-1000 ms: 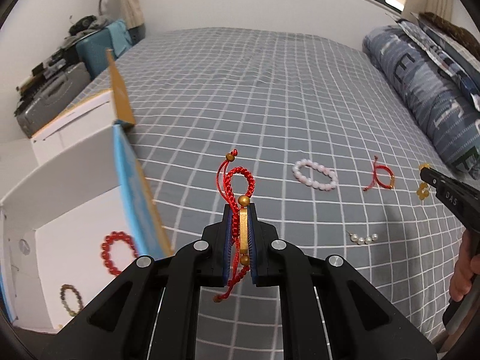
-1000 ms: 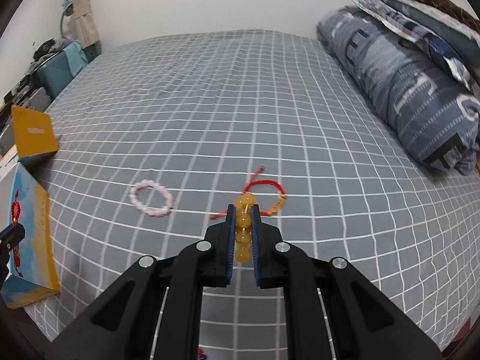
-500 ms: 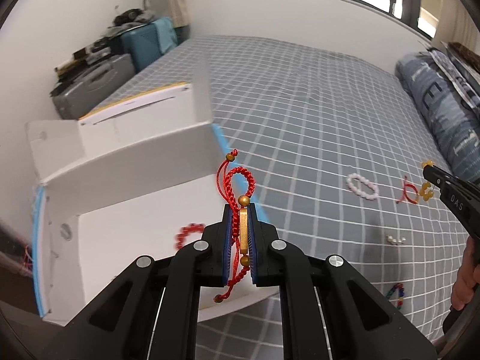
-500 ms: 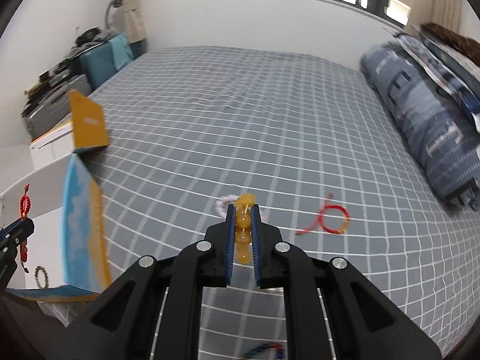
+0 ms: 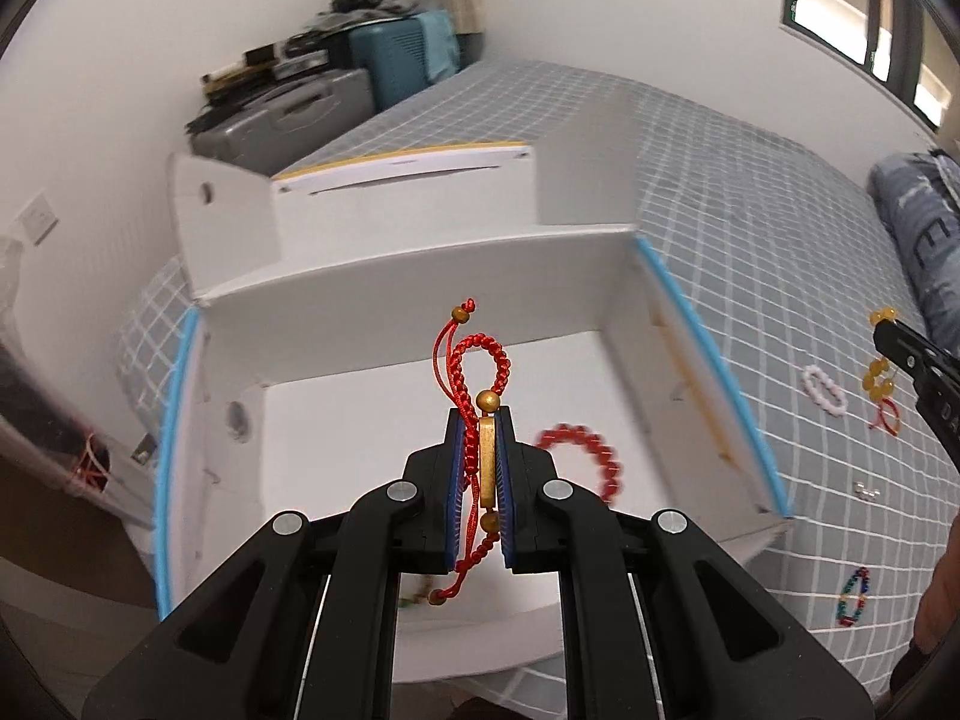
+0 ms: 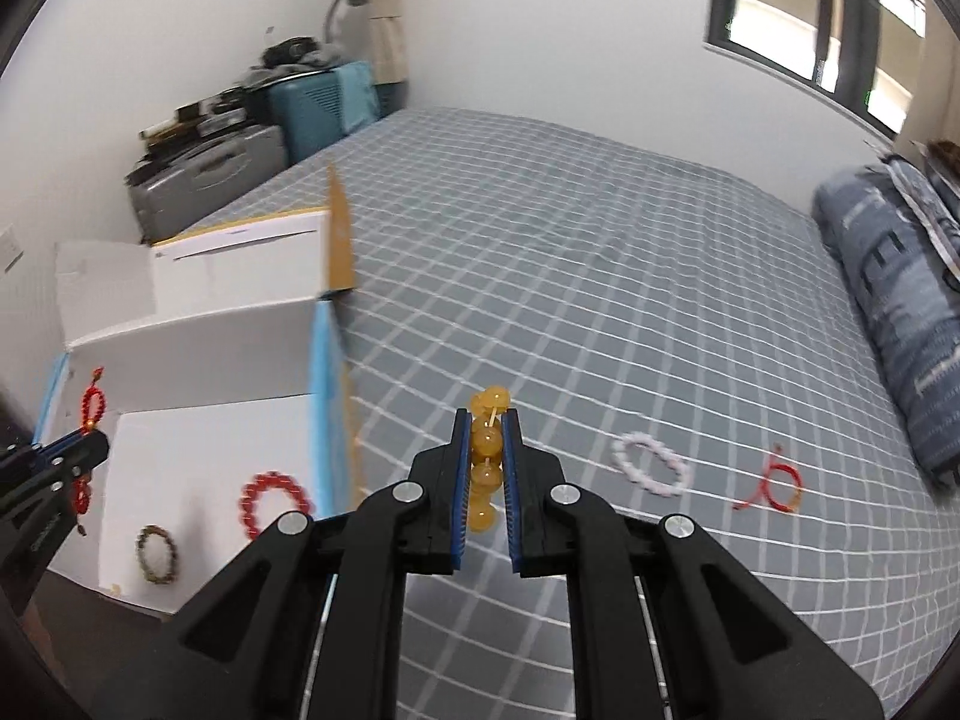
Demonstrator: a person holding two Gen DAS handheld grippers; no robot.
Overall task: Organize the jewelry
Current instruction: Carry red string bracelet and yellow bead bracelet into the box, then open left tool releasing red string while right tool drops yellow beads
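Note:
My left gripper (image 5: 480, 420) is shut on a red braided cord bracelet (image 5: 477, 372) with gold beads and holds it above the open white box (image 5: 372, 276). In the box lie a red bead bracelet (image 5: 585, 456) and a dark bead bracelet (image 6: 157, 553). My right gripper (image 6: 486, 420) is shut on a yellow bead bracelet (image 6: 486, 450) above the grey checked bed, right of the box (image 6: 198, 324). The left gripper also shows in the right wrist view (image 6: 84, 441).
On the bedspread (image 6: 600, 276) lie a pale pink bead bracelet (image 6: 651, 471), a red cord bracelet (image 6: 777, 483), small pearls (image 5: 864, 489) and a multicoloured bead bracelet (image 5: 855, 597). A blue patterned pillow (image 6: 900, 300) lies at right. Suitcases (image 6: 210, 174) stand beside the bed.
Both grippers have swung left toward the box. My left gripper now hangs over the box's inside with the red cord bracelet; the right gripper has come closer to the box.

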